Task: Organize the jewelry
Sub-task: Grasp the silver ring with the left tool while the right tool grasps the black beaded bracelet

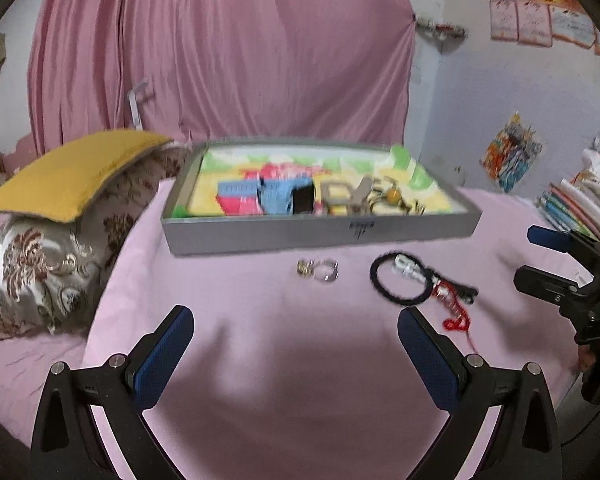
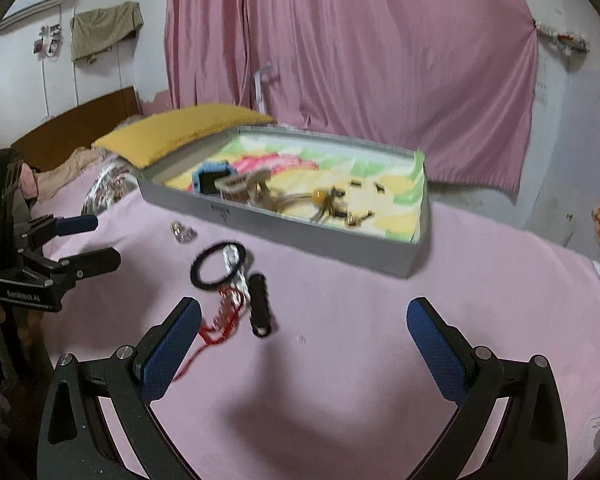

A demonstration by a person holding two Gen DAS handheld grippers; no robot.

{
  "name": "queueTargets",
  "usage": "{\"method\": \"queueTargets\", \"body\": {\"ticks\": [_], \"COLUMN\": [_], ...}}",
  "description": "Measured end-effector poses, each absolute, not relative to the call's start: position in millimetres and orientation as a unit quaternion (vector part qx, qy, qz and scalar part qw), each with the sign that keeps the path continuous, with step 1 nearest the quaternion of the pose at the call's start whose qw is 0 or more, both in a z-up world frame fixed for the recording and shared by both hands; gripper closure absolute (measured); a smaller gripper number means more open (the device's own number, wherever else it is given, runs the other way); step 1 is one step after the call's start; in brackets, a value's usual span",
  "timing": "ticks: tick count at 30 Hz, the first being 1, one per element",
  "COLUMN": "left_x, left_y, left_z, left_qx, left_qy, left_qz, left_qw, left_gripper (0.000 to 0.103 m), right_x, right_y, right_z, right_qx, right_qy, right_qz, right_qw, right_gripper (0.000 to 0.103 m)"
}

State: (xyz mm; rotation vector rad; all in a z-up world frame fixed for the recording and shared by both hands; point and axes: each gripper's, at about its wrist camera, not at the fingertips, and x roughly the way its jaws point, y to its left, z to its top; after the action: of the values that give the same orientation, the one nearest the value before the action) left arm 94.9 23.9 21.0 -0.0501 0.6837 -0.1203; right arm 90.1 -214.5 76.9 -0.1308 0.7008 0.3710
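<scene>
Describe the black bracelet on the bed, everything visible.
The black bracelet is a closed loop of dark, beaded-looking cord lying flat on the pink sheet, in front of the grey box and apart from it. A clear, silvery charm piece lies across its rim, and a red tassel trails beside it. Neither gripper touches it. Blur hides finer detail.

Both wrist cams low, facing shared tray (image 1: pixel 320 236).

Both grippers are black angular frames; the left gripper (image 1: pixel 296 330) has blue textured pads (image 1: pixel 162 354) and silver screws; the right gripper (image 2: pixel 304 322) matches; white lettering marks each body
</scene>
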Motion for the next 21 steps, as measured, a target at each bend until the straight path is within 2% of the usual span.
{"method": "queueTargets", "body": {"ticks": [2, 4, 6, 7, 11, 13, 15, 18, 21], "left_x": [100, 105, 110, 112, 119, 123, 126, 133, 140], "left_y": [23, 22, 21, 21, 25, 26, 27, 29, 31], "left_z": [16, 12, 8, 7, 5, 5, 5, 5, 6], "left_qx": [-0.022, -0.019, -0.020, -0.023, -0.041, -0.045, -0.047, -0.050, -0.055], "left_qy": [0.353, 0.367, 0.382, 0.387, 0.401, 0.403, 0.406, 0.413, 0.417], "left_qz": [-0.059, -0.058, -0.060, -0.063, -0.072, -0.074, -0.075, -0.076, -0.078], "left_qw": [0.933, 0.928, 0.922, 0.920, 0.912, 0.911, 0.910, 0.906, 0.904], "left_gripper": [0.001, 0.001, 0.001, 0.001, 0.001, 0.004, 0.008, 0.018, 0.022], "right_x": [94, 96, 100, 102, 108, 110, 112, 114, 119], "right_y": [-214, -212, -209, -208, -200, -196, -192, -185, -179], "right_z": [72, 69, 66, 64, 59, 57, 55, 53, 52], "right_qx": [-0.071, -0.078, -0.087, -0.091, -0.098, -0.103, -0.109, -0.121, -0.133], "right_qy": [0.353, 0.360, 0.370, 0.376, 0.393, 0.400, 0.405, 0.412, 0.418], "right_qz": [0.180, 0.180, 0.183, 0.186, 0.202, 0.210, 0.217, 0.224, 0.226], "right_qw": [0.915, 0.912, 0.907, 0.903, 0.892, 0.886, 0.882, 0.875, 0.870], "right_gripper": [0.003, 0.010, 0.023, 0.026, 0.047, 0.052, 0.061, 0.068, 0.075]}}
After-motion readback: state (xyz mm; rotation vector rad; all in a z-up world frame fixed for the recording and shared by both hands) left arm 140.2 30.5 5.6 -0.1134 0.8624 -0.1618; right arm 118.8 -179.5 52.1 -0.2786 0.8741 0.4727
